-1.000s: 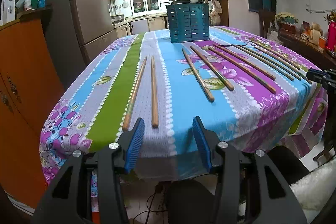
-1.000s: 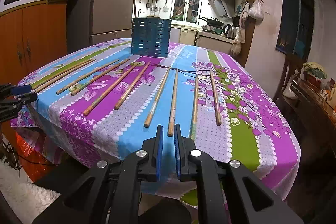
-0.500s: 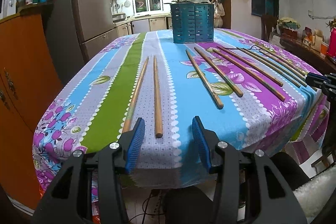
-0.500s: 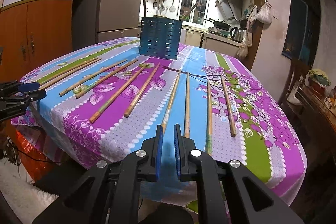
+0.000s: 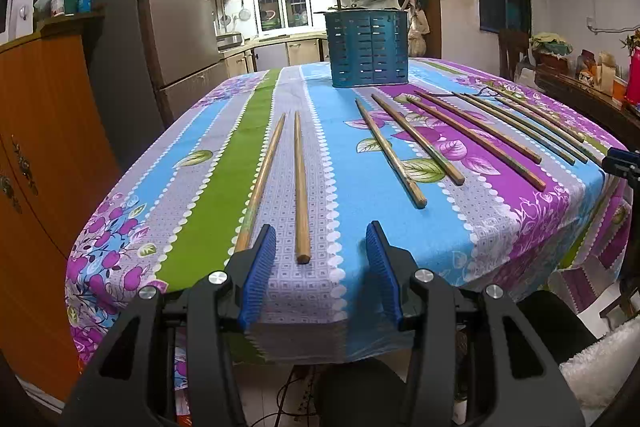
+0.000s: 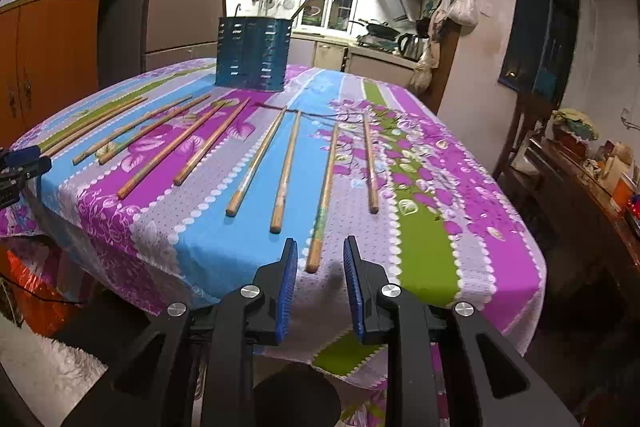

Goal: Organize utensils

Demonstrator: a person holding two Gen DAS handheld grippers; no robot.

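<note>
Several wooden chopsticks lie in rows on a flowered tablecloth (image 5: 200, 195). A blue slotted utensil holder (image 5: 367, 53) stands at the far end of the table, also in the right wrist view as the holder (image 6: 252, 53). My left gripper (image 5: 320, 251) is open at the near table edge, just short of the end of one chopstick (image 5: 301, 183), with a second chopstick (image 5: 262, 175) beside its left finger. My right gripper (image 6: 320, 259) has its jaws opening, nothing between the pads, and the end of a chopstick (image 6: 323, 195) lies just ahead of them.
An orange cabinet (image 5: 44, 155) and a grey fridge (image 5: 176, 19) stand to the left of the table. A dark sideboard (image 6: 580, 179) with small items runs along the right wall. The other gripper's tip (image 6: 20, 163) shows at the left table edge.
Both grippers have come closer to the table edge and the chopstick ends. The right gripper's jaws, nearly shut before, have parted. The left jaws stand as before.
</note>
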